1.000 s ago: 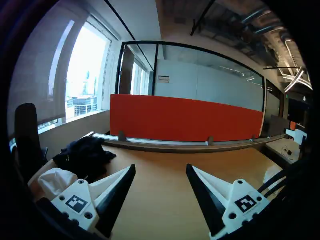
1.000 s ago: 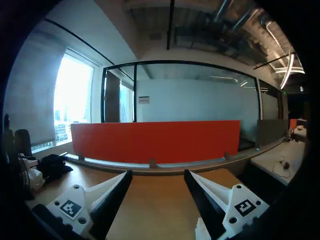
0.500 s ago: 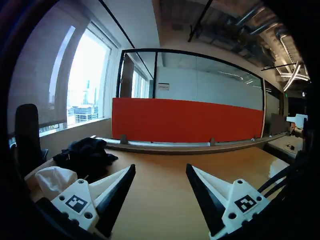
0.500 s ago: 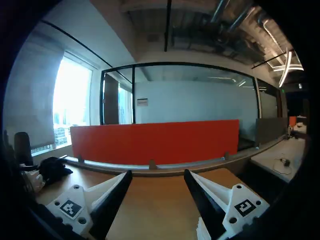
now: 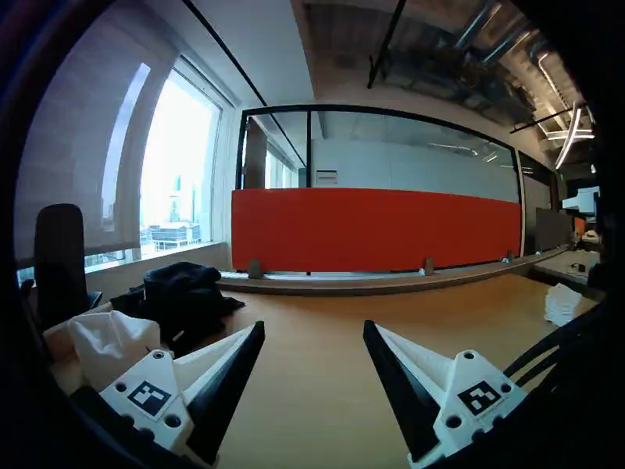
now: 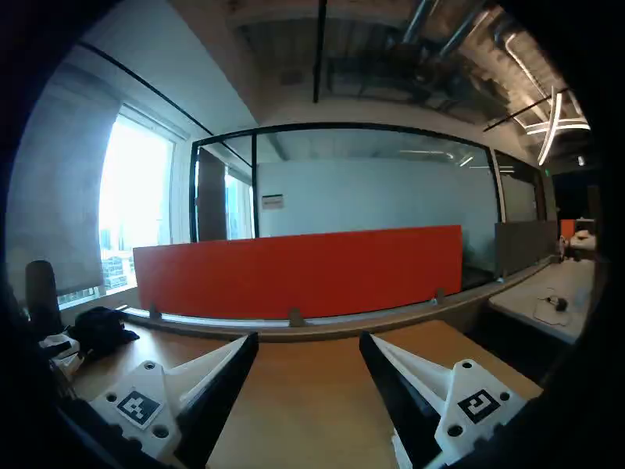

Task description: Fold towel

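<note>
Towel-like white cloth (image 5: 562, 303), folded into a small stack, lies on the wooden desk (image 5: 312, 391) at the far right of the left gripper view, well apart from that claw. In the right gripper view a sliver of white (image 6: 397, 457) shows at the bottom edge beside the right-hand finger; I cannot tell whether it is the same stack.

The left gripper (image 5: 312, 324) hangs over bare desk at the bottom centre of its view, its two fingers spread wide with nothing between them. The right gripper (image 6: 307, 336) sits the same way, fingers apart over the wood, gripping nothing.

At the lower left of the left gripper view a dark heap of clothing (image 5: 181, 291) rests on the desk, with a crumpled white bundle (image 5: 109, 344) just in front of it and a black chair back (image 5: 61, 258) beyond. An orange partition (image 5: 375, 228) runs along the far edge of the desk across the middle of the frame, with a bright window (image 5: 176, 187) to the upper left.
</note>
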Motion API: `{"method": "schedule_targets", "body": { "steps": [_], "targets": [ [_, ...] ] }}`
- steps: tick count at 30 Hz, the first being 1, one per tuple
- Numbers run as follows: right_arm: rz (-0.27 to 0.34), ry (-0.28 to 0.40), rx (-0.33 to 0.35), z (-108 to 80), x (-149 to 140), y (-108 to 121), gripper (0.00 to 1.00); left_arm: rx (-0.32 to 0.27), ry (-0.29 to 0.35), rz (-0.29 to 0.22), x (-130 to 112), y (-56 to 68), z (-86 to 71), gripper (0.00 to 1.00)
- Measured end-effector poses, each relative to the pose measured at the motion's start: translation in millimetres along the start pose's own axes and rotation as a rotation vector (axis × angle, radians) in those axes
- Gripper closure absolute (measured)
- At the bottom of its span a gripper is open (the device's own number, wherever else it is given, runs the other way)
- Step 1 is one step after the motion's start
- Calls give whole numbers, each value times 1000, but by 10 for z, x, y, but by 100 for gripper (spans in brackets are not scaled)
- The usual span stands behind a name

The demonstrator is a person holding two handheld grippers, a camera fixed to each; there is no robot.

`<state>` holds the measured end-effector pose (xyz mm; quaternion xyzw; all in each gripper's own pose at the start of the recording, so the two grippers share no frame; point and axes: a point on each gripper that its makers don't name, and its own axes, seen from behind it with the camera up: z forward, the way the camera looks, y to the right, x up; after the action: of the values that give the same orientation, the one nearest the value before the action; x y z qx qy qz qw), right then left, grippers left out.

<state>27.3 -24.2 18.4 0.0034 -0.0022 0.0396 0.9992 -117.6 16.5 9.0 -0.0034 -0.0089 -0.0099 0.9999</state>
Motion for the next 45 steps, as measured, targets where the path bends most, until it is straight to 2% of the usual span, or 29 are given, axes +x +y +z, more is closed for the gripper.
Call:
{"method": "schedule_targets", "body": {
  "steps": [8,16,26,32,38,45],
  "targets": [
    [-8,-9,19,29,-123,-77,0,6,34,-7,-140,-50,-20,7],
    [-24,-17,22,24,-211,-72,0,8,31,-11,-311,-54,-40,7],
    [-28,-39,32,34,-345,-118,0,22,47,-2,-338,-90,-52,7],
    [-31,-41,33,49,-344,-111,0,26,42,-11,-388,-114,-57,7],
    [-34,-48,33,55,-385,-102,0,24,34,9,-427,-111,-54,7],
    [-27,-56,38,57,-446,-114,0,26,33,7,-429,-118,-38,6]
  ]
}}
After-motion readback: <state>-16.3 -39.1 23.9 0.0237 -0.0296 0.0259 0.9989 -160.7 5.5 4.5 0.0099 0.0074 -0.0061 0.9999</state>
